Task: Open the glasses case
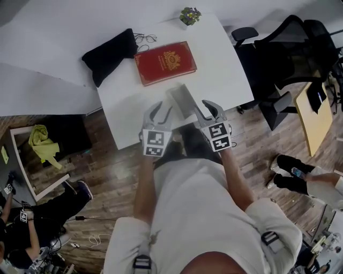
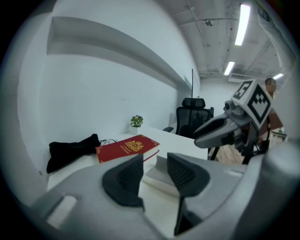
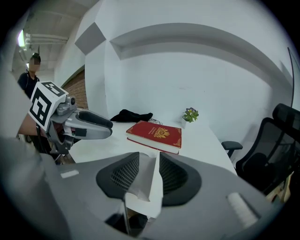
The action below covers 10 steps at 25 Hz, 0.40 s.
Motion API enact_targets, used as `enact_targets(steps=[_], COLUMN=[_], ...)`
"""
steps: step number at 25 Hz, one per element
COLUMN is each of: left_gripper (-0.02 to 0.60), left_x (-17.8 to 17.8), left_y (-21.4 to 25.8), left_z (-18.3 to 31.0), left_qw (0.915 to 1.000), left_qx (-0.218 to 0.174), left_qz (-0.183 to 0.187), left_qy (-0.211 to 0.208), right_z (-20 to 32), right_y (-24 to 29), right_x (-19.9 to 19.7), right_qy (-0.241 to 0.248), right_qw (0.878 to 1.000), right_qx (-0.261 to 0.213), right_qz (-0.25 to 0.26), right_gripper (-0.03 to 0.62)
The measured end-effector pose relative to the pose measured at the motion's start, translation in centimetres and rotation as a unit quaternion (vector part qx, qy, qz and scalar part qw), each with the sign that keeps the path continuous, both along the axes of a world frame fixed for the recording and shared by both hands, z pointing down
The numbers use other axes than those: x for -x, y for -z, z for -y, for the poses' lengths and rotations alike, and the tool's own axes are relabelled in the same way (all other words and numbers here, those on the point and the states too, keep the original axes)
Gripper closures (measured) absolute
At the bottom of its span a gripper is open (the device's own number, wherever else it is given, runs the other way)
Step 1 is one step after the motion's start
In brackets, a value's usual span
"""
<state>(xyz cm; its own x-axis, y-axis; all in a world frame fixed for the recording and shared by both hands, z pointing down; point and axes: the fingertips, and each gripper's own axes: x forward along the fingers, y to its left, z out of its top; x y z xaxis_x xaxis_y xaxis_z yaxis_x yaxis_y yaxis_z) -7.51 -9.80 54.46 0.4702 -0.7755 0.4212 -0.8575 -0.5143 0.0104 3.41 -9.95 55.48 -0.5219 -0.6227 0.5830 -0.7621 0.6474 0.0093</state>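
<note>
**Anchor one side, peel the other**

Your right gripper (image 3: 149, 165) is closed on the glasses case (image 1: 182, 99), its ribbed dark pads pinching a pale edge of it. The case is on the near side of the red book (image 1: 165, 62), just short of the book's front edge and over the rim of the table (image 1: 225, 69). No view shows whether it rests on the table or hangs just clear of it. Your left gripper (image 1: 162, 111) is on the same near side of the book, just beside the case's left flank. Its jaws are apart and nothing is pinched between them.

Treat the right grip as the anchor and hold it steady. Bring the left jaws onto the free flap or lid edge, bite deep enough that the ribbing does the holding, then pull away from the anchored side and not straight up. A shallow nip will probably slide off.

The case is a flat grey slab with a smooth matte skin. In the right gripper view a light face and a darker face meet at a sharp crease, which suggests a fold-flat design that opens along that line.

The book is a hardback with a gilt crest. Beyond it lie a soft black pouch (image 1: 110, 55), thin-framed spectacles (image 1: 144, 38) and a small potted plant (image 1: 189, 15).
</note>
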Motion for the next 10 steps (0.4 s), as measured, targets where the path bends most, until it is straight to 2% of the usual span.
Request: enact_targets(steps=[10], left_gripper=[0.423], left_x=[0.78], left_y=[-0.01], left_z=[-0.5], left_qw=[1.0], left_qx=[-0.004], left_qz=[-0.002], left_qy=[-0.001], right_z=[-0.09], right_y=[0.27], right_x=[0.67], right_qy=[-0.005], right_qw=[1.0], right_qx=[-0.008], right_qz=[-0.002], right_gripper=[0.47])
